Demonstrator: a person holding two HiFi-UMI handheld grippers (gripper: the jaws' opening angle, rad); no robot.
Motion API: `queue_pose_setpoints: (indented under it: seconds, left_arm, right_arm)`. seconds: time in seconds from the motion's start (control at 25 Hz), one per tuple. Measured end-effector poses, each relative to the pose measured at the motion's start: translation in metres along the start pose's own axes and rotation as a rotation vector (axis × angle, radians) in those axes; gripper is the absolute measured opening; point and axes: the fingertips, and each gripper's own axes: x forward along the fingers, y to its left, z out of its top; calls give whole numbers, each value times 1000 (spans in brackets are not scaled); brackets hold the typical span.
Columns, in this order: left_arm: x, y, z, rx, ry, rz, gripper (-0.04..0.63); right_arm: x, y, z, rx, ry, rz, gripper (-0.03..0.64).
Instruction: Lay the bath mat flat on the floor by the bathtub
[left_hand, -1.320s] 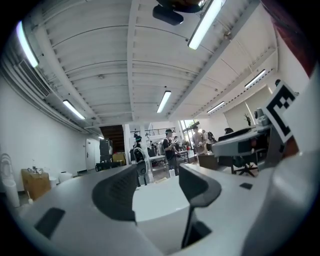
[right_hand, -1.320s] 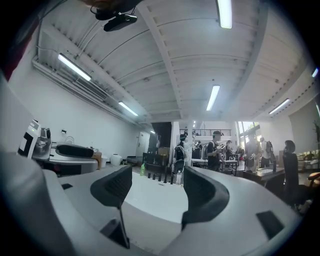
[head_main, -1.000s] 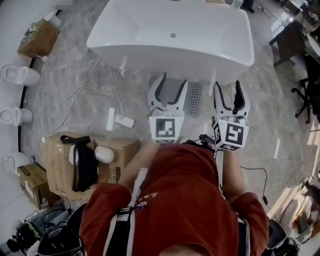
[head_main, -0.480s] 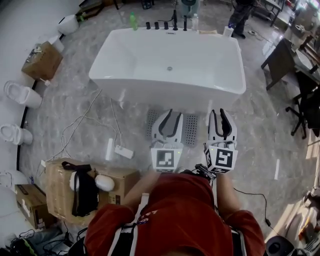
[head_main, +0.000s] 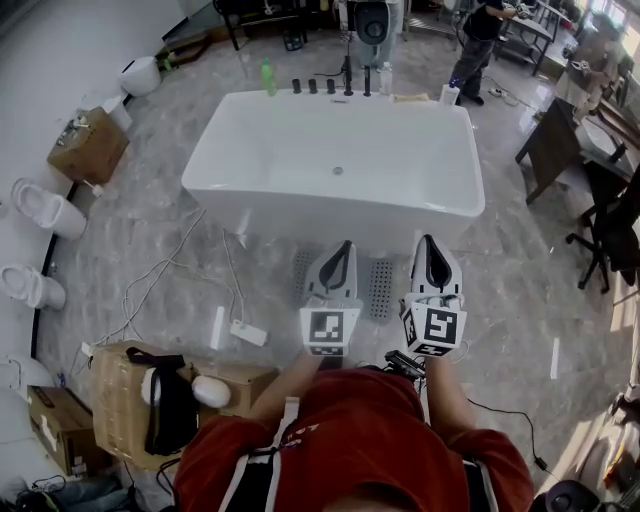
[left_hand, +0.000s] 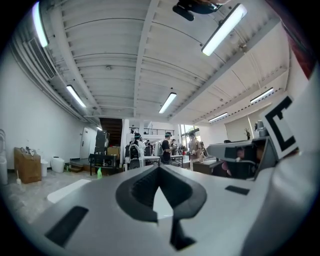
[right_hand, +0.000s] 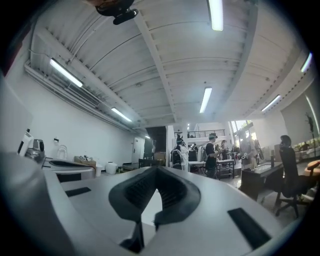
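A grey perforated bath mat (head_main: 381, 287) lies flat on the marble floor in front of the white bathtub (head_main: 330, 165), partly hidden behind both grippers. My left gripper (head_main: 343, 247) is held level above the mat's left part. My right gripper (head_main: 428, 241) hovers over its right edge. Both pairs of jaws have just been closing, with nothing between them. The left gripper view shows the left gripper (left_hand: 159, 168) with its jaws met, and the right gripper view shows the same for the right gripper (right_hand: 156, 170). Both look out across the room, not at the mat.
A white power strip (head_main: 247, 332) with cables lies on the floor left of the mat. A cardboard box (head_main: 120, 385) stands at lower left, toilets (head_main: 40, 207) line the left wall, and a black chair (head_main: 610, 235) is at right. Bottles (head_main: 268, 76) sit on the tub's far rim.
Both grippers went from wide open to shut with nothing in them and lifted off the mat. The head view has tilted up, so more of the room beyond the tub shows.
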Motion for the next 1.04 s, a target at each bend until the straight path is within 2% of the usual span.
queue_pose_setpoints:
  seconds: [0.28,0.68,0.88,1.04]
  left_arm:
    - [13,8,11,2,-20,-24,14]
    - [31,18,19,-2,-39,-57,14]
    - [36,21,22,4,-44,-82,14]
    - [40,24,22,1,-51,-90,14]
  right_arm:
    - [13,7,5,-7,0,21,11]
    - [22,0,8,-8,-25,-47,11]
    - [22,-5,18,20,-89,-95,11]
    - [25,-6,18,9,-85,-108,11]
